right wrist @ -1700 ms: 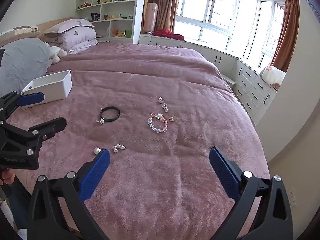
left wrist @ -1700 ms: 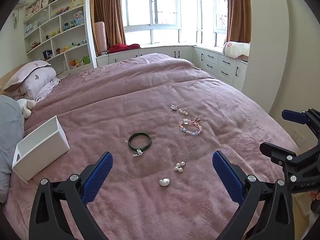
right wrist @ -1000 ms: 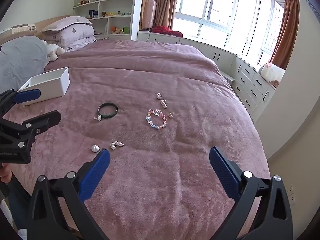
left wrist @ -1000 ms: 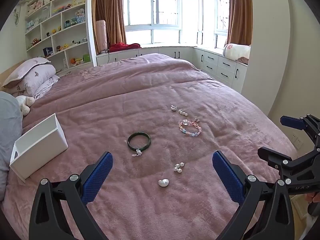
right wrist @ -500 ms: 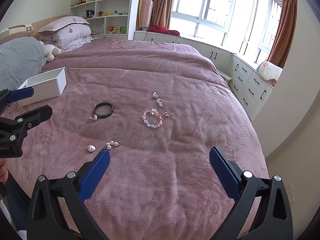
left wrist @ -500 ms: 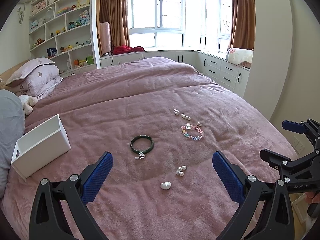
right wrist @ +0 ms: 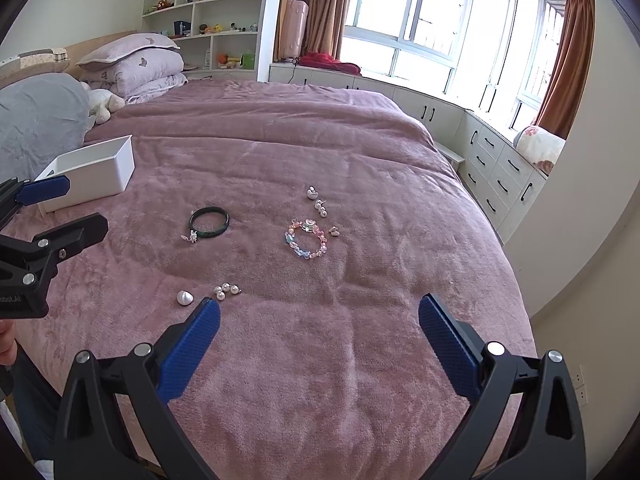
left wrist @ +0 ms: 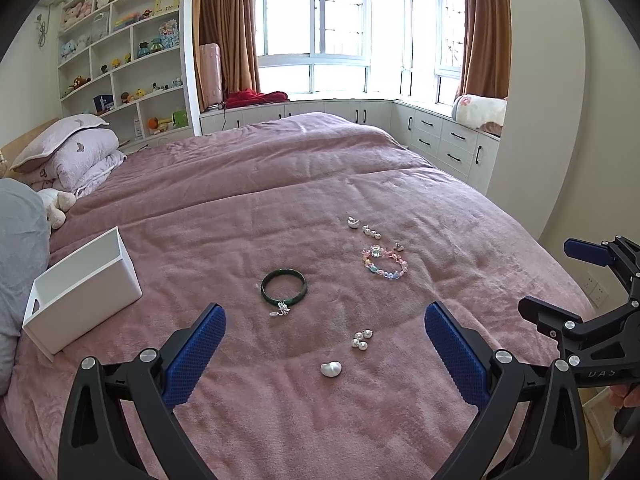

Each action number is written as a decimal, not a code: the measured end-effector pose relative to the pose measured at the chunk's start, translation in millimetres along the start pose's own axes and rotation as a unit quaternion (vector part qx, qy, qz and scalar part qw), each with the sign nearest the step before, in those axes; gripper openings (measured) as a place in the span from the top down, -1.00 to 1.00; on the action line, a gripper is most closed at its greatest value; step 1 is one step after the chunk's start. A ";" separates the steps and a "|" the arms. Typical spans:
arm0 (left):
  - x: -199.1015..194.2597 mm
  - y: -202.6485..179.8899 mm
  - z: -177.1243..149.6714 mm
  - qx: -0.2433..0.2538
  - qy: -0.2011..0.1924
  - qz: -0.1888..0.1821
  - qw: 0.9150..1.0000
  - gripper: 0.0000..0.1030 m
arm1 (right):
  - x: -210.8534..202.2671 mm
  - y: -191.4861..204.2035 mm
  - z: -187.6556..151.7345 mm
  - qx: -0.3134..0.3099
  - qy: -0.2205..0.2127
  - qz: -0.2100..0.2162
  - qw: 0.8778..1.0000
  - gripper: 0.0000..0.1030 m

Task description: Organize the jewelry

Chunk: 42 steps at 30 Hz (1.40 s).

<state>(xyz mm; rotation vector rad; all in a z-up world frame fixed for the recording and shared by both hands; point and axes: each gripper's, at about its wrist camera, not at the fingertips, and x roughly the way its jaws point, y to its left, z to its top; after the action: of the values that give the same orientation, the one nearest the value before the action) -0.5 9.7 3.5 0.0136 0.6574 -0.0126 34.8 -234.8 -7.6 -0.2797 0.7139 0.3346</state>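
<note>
Jewelry scattered mid-bed on pink plush bedspread (left wrist: pixel 280 184): dark green bangle (left wrist: pixel 283 286), pastel beaded bracelet (left wrist: pixel 384 263), loose white pearls (left wrist: pixel 361 340); white open box (left wrist: pixel 82 288) toward bed's left edge; left claw (left wrist: pixel 324 350) and right claw (right wrist: pixel 318 336) both spread wide, empty, above near edge.

The grey cushion (left wrist: pixel 16 264) is cut off by the left edge in both views. The small silver charm (left wrist: pixel 398 246) beside the pastel beaded bracelet (left wrist: pixel 384 263) is too small to identify.

Fuzzy cloth blanket (left wrist: pixel 280 208), glossy bangle (left wrist: pixel 283 286), seemingly smooth plastic box (left wrist: pixel 86 292).
</note>
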 end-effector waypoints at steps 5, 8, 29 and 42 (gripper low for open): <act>-0.7 0.7 -2.6 0.002 0.001 0.001 1.000 -0.96 | -1.5 1.9 0.7 0.000 -0.001 -0.002 1.000 -0.91; -0.9 1.3 -4.4 0.002 0.002 0.001 1.000 -0.96 | -1.8 2.2 0.8 0.000 -0.002 -0.003 1.000 -0.91; 2.6 3.2 -7.9 0.002 0.010 0.000 1.000 -0.96 | -1.7 0.9 2.6 0.000 -0.001 -0.005 1.000 -0.91; 5.6 2.5 -8.4 0.005 0.012 0.002 1.000 -0.96 | -1.8 0.8 2.7 -0.001 0.000 -0.008 1.000 -0.91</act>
<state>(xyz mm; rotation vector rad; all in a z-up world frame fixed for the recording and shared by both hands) -1.1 12.3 -6.5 0.0242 0.6819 -0.0113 34.8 -233.5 -4.5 -0.2877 0.7103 0.3193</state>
